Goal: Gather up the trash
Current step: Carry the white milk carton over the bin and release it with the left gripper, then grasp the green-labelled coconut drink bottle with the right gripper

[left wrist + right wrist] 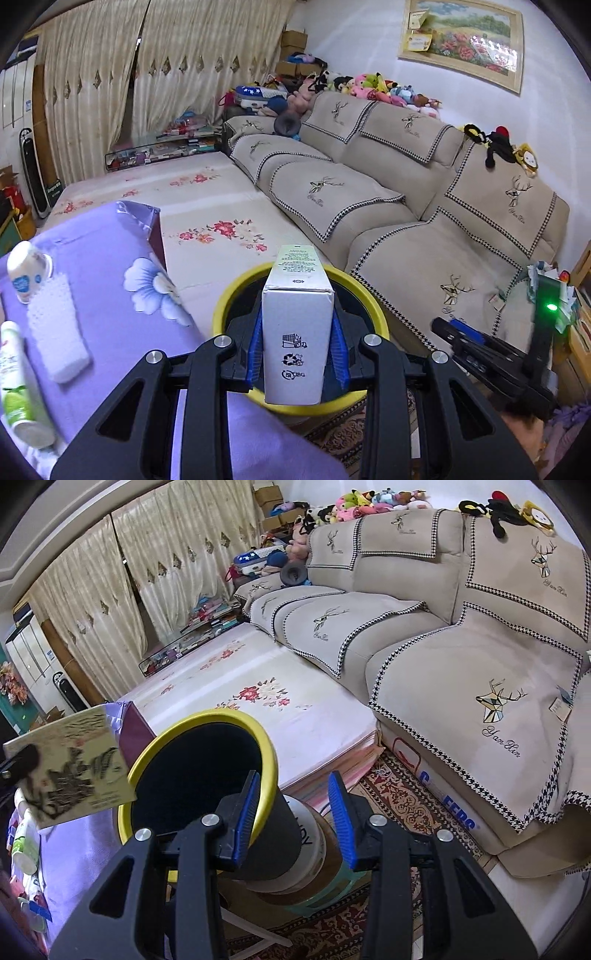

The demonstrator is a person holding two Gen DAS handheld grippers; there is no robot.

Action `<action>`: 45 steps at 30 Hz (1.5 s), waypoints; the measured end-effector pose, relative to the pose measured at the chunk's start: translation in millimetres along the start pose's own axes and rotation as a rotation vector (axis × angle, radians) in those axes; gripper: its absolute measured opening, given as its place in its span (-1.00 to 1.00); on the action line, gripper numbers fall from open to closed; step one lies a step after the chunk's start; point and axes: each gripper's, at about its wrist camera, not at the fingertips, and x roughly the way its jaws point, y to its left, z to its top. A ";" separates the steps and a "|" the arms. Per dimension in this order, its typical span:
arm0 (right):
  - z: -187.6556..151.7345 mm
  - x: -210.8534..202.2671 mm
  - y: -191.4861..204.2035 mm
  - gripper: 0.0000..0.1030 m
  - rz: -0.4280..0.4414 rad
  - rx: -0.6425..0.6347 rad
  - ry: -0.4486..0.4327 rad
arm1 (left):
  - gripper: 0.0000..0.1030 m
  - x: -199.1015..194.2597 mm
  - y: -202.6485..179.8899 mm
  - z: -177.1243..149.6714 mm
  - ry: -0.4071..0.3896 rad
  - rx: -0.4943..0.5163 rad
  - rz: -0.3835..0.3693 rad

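The left gripper (299, 350) is pinching a white box (297, 332) over the yellow bin (221, 306); the right gripper (291, 812) fingers are spread, holding nothing.

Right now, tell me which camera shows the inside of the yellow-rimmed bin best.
The right wrist view: the bin tilts its dark open mouth toward the camera. In the left wrist view, the held carton covers most of the opening, leaving mainly the yellow rim.

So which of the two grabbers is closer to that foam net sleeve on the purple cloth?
The left. The left gripper, holding a white box over the yellow-rimmed bin, has the foam sleeve just beside it. The right gripper sits on the bin's far side.
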 end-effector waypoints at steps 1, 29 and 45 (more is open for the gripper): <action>-0.1 -0.4 -1.2 -0.28 0.000 0.003 -0.001 | -0.38 6.8 -1.5 -0.3 -0.002 0.001 0.004; -32.8 -16.7 125.6 -0.16 0.176 -0.236 0.058 | 0.89 -275.2 149.8 -79.1 -0.185 -0.192 0.339; -86.2 -46.5 312.2 -0.15 0.513 -0.533 0.159 | 0.90 -350.8 221.8 -138.4 -0.263 -0.326 0.506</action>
